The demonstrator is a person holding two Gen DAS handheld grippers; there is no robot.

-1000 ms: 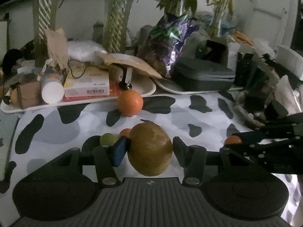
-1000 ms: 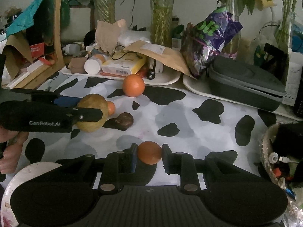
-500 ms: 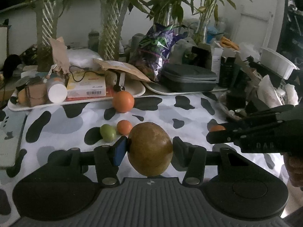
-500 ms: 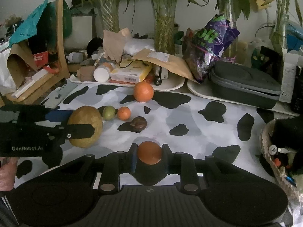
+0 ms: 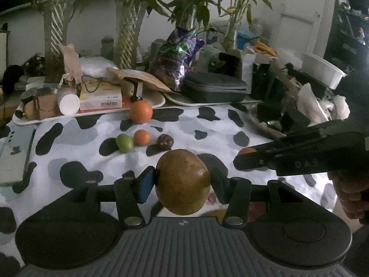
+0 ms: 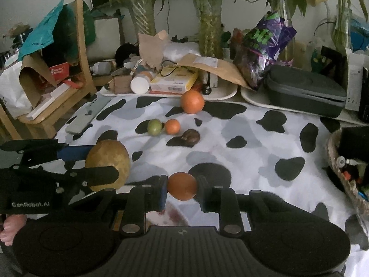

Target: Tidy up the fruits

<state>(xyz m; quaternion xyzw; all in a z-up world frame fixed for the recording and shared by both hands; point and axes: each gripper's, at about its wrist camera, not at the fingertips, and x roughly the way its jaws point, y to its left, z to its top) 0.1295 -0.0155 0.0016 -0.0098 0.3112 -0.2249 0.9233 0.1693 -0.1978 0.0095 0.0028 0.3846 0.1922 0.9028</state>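
Both grippers have lifted and drawn back from the cloth since a second ago, so both fruits seem to be in transit. The left gripper stays clamped on the brown fruit; the right gripper is clamped on a small orange fruit. At 6 o'clock only the right wrist view hints at a pale plate rim. Only the left shows the white tub at 2 o'clock.

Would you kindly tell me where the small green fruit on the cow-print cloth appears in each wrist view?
Left wrist: green fruit left of centre, mid-height.
Right wrist: green fruit left of centre, mid-height.
Shared landmark: small orange fruit just to its right in both views.
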